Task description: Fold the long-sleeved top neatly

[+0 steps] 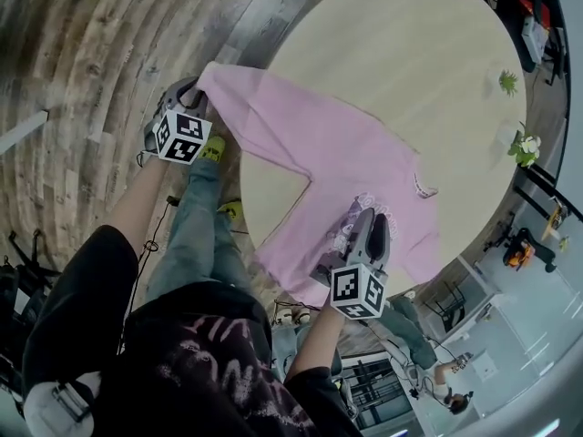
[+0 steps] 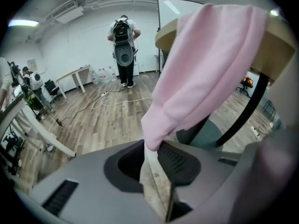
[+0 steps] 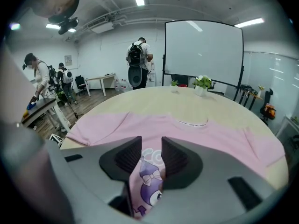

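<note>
A pink long-sleeved top (image 1: pixel 319 144) lies spread on the round pale table (image 1: pixel 410 44), collar toward the far side. Its left sleeve (image 1: pixel 246 98) stretches past the table's edge to my left gripper (image 1: pixel 196 89). In the left gripper view the sleeve (image 2: pixel 205 64) hangs down from the tabletop and its cuff sits pinched at my left gripper (image 2: pixel 152 143). My right gripper (image 1: pixel 369 221) rests over the top's near part, at the purple print. In the right gripper view the printed fabric (image 3: pixel 149 181) fills the gap of my right gripper (image 3: pixel 151 146).
Two small potted plants (image 1: pixel 524 146) stand at the table's far right edge. The table's dark leg (image 2: pixel 243 120) runs below the top. People stand farther back in the room (image 3: pixel 138 62), near a whiteboard (image 3: pixel 203 50). Wooden floor lies left of the table.
</note>
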